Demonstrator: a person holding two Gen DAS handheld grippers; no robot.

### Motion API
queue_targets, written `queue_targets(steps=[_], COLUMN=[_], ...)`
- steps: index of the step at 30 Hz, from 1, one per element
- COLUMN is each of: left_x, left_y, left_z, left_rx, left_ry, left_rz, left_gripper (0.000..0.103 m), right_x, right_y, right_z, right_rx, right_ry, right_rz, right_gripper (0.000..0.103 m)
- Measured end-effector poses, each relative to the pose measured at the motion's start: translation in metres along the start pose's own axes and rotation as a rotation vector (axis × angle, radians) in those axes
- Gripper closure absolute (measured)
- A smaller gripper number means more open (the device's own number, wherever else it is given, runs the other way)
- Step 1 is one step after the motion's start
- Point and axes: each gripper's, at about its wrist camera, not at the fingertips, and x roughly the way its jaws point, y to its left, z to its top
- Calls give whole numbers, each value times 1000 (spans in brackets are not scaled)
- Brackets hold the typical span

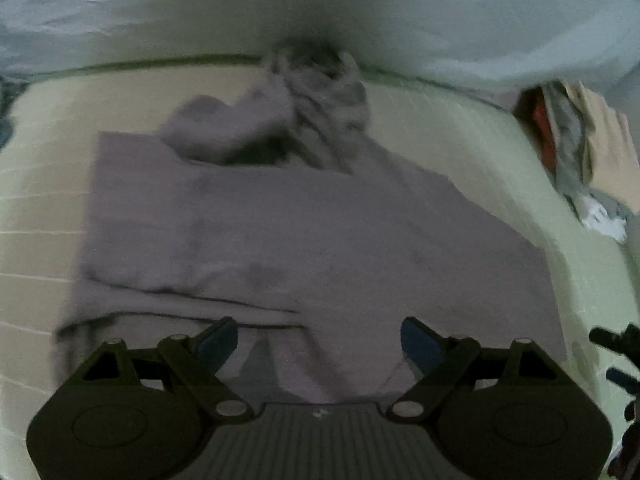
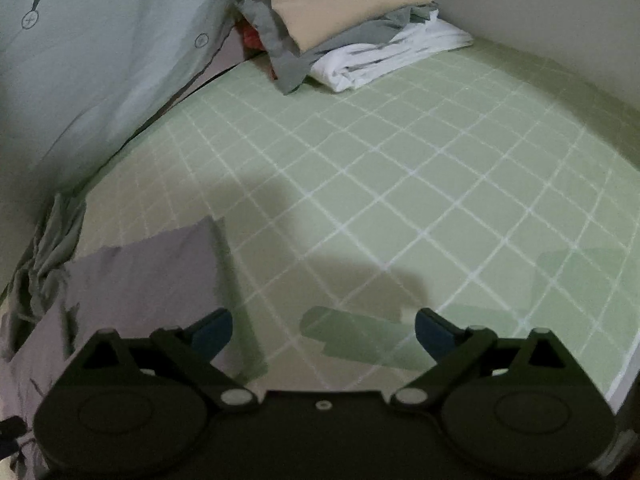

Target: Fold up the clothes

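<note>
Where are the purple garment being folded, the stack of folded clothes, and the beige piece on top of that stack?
purple garment (image 1: 304,232), left wrist view, on its flat middle panel.
stack of folded clothes (image 2: 384,56), right wrist view, on the white layer at the bottom.
beige piece (image 2: 340,0), right wrist view, on its top face.

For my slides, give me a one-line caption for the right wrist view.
Open right gripper over the green checked sheet, grey garment at left, folded stack behind.
</note>
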Motion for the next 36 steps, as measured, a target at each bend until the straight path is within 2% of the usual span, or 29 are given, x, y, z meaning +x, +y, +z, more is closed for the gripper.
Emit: queue_targets(steps=[1, 2, 3, 4, 9, 13, 16, 19, 20, 22, 24, 25, 26, 30, 34, 36], left_x=[5, 9, 12, 12, -18, -67, -115, -156, -166, -172, -165, -162, -156, -127, -91, -79], left_y=[-4, -8, -10, -12, -7, 26, 69, 131, 155, 201, 235, 251, 261, 281, 283, 282], left_z=[0, -1, -1, -1, 5, 28, 47, 58, 59, 57, 50, 46, 41, 21, 10, 7], left_rx=[6, 13, 22, 33, 58, -14, -70, -187, -235, -332, -403, -437, -459, -485, -440, -404], left_ry=[14, 24, 26, 19, -87, -220, -350, -459, -486, -487, -443, -418, -397, -311, -222, -189], left_rz=[-1, -6, -13, -19, -43, -69, -4, 111, 164, 324, 412, 450, 457, 426, 394, 411], left_gripper=[43, 64, 89, 95, 96, 96, 96, 96, 96, 93, 70, 64, 55, 49, 37, 31], right_x=[2, 4, 6, 8, 16, 16, 10, 5, 3, 0, -1, -1, -2, 0, 3, 5], right_y=[0, 0, -1, 0, 7, 20, 32, 41, 43, 49, 54, 56, 58, 76, 99, 109], right_z=[3, 5, 7, 8, 9, 2, -6, -13, -16, -20, -23, -24, -25, -25, -28, -31], right_rx=[-8, -15, -23, -26, -38, -66, -99, -132, -143, -165, -172, -176, -180, -225, -296, -336], right_ry=[0, 1, 1, 7, 28, 29, 22, 10, 5, -4, -7, -8, -9, -11, 7, 26], right_rz=[4, 8, 12, 16, 36, 47, 43, 24, 18, 4, -6, -12, -17, -40, -53, -58], right_gripper=[4, 4, 4, 4, 4, 4, 4, 4, 4, 4, 4, 4, 4, 4, 4, 4])
